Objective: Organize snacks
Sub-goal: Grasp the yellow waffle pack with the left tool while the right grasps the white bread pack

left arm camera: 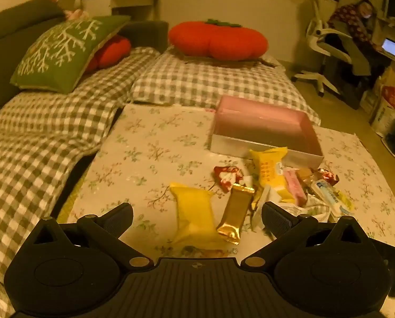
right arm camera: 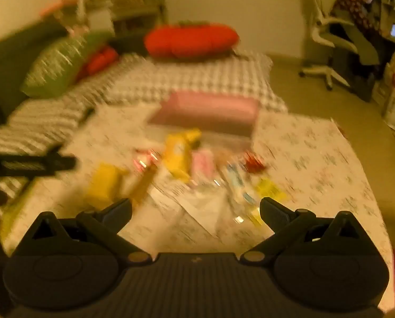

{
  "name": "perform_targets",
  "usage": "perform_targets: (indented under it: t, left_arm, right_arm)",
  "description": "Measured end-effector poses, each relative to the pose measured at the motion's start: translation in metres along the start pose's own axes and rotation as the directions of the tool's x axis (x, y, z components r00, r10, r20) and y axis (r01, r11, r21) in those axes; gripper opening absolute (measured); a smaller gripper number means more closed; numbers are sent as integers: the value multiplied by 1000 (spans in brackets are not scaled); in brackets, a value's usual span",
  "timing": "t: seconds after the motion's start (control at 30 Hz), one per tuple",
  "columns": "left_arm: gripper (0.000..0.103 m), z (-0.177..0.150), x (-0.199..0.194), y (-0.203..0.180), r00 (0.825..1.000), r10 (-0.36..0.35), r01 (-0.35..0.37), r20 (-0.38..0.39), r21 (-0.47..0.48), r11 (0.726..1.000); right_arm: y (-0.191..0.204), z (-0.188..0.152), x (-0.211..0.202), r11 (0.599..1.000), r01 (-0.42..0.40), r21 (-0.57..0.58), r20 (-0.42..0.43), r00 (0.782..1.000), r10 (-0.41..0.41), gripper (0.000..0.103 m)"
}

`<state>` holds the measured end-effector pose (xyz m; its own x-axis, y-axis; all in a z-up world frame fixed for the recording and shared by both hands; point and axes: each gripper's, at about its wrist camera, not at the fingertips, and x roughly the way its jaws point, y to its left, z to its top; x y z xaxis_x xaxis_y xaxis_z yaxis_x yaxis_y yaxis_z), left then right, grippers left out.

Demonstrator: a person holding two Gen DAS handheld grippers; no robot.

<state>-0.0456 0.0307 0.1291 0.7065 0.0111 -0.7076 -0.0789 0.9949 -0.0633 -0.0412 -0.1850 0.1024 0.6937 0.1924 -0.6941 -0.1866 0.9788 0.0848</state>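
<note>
A pile of wrapped snacks lies on a floral tablecloth [left arm camera: 149, 153]. Nearest my left gripper [left arm camera: 197, 218] are a yellow packet [left arm camera: 194, 212] and a gold bar [left arm camera: 235, 213]; both lie between its open fingers, below them. Behind are a red candy [left arm camera: 227, 176], another yellow packet [left arm camera: 270, 171] and a pink packet [left arm camera: 294, 185]. An open pink box [left arm camera: 263, 135] stands behind the pile. My right gripper [right arm camera: 196, 212] is open and empty above the pile's near edge; its view is blurred. The pink box [right arm camera: 205, 114] and my left gripper [right arm camera: 30, 164] show there.
A sofa with a checked cover [left arm camera: 51, 122] borders the table's left and far sides, with a green cushion [left arm camera: 65, 50] and a red pumpkin cushion [left arm camera: 218, 41]. A person sits on a white office chair [left arm camera: 327, 45] at the far right. Bags stand on the floor at right.
</note>
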Motion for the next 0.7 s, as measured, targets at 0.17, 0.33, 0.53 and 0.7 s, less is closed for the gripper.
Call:
perform_targets:
  t: [0.17,0.33,0.53,0.7]
  left_arm:
    - [103,6,9,7,999,-14,14,-47,3,1000]
    - [103,13,18,8,998,-28,28,-61,-8,1000]
    - [103,12,51,21,980,-69,59,-185,-57,997]
    - [103,42,54,34,986,-101,83,-136,-133,988]
  right_arm:
    - [-16,12,7,990,-37,133,-43,998,43,103]
    - [-17,31,22,989,-6,149,-107,994,22,103]
    - [-18,18,51,980,-48,193,-195,977,86,101]
    - [-45,58,45,960,-90,265,-39,994,104,103]
